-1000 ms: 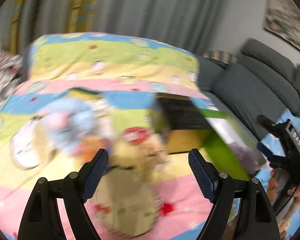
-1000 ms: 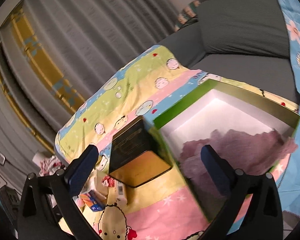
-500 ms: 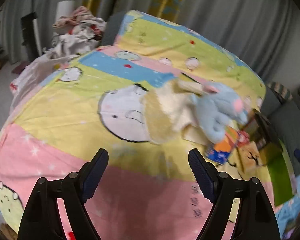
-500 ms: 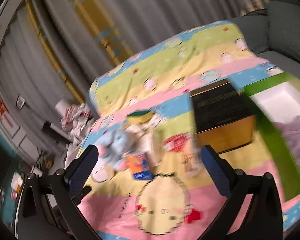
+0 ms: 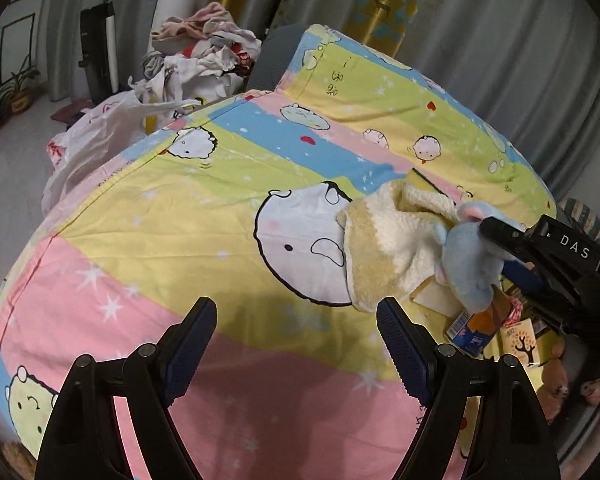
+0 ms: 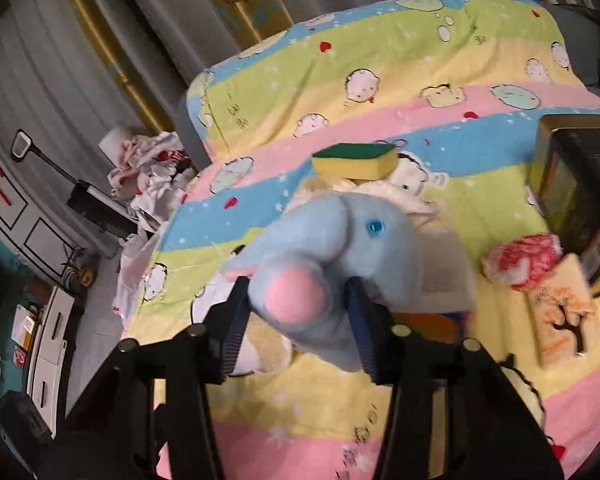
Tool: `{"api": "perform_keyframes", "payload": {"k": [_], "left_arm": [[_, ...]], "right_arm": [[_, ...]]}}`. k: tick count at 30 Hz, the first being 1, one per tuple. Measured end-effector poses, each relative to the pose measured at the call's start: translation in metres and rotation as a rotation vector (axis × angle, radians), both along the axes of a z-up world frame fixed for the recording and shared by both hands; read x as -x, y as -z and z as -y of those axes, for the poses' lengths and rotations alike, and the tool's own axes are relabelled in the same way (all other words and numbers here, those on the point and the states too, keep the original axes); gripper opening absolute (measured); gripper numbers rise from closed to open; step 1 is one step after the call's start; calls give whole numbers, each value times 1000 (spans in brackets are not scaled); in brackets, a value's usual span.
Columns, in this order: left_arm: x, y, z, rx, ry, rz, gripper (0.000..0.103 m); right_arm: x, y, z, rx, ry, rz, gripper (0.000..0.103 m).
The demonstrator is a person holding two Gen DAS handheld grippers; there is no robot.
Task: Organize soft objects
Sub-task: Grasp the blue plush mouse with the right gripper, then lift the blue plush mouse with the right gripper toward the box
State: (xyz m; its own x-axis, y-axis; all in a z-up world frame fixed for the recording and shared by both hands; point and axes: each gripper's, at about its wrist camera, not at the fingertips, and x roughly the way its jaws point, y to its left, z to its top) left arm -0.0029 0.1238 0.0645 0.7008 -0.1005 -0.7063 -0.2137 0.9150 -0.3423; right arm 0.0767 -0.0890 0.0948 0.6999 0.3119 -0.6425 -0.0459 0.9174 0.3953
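A light blue plush elephant point(image 6: 332, 248) with pink ear patches sits between the fingers of my right gripper point(image 6: 296, 320), which is shut on it. In the left wrist view the elephant point(image 5: 472, 264) lies against a cream and yellow fleece cloth point(image 5: 396, 248), with the right gripper reaching in from the right. My left gripper point(image 5: 296, 344) is open and empty, low over the pink stripe of the bedspread point(image 5: 180, 220), left of the cloth. A yellow and green sponge point(image 6: 356, 162) lies behind the elephant.
A red and white soft item point(image 6: 524, 260), a tree-print card box point(image 6: 564, 312) and a dark box point(image 6: 576, 184) lie to the right. An orange and blue carton point(image 5: 480, 326) lies under the elephant. Clothes pile point(image 5: 204, 48) and a white bag point(image 5: 100, 132) sit beyond the bed's left edge.
My right gripper swung left from the green box and closed on the blue elephant. My left gripper swung left across the bedspread and stays open.
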Motion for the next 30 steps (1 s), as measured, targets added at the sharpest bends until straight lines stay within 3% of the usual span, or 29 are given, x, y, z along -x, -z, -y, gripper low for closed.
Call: {"api": "perform_keyframes", "payload": {"k": [3,9,13,18,22,26,30], "left_arm": [[-1,0,-1,13,4,-2,83],[1,-3,4,1,23,5,83],[2,-3,7,-8,34,-5,83],[3,-3,19,-27,81,-2,83],[3,-1,27,-23,122,-15,83],[4,-1,28,8,158,-21,83],[6,-4,28,112,217,-5,83]], "right_arm": [[11,-12,-1,59,-3,47,33],[46,-36,-1,89,-106,88,31],[80,-43,-2,155,-225,68,31],[103,-26,-3,184,-376,-21,31],[106,1,-7,239,-404,-80,32],[105,11,-5,214,-415,-117,41],[113,-8,14,166,-343,-51,73]]}}
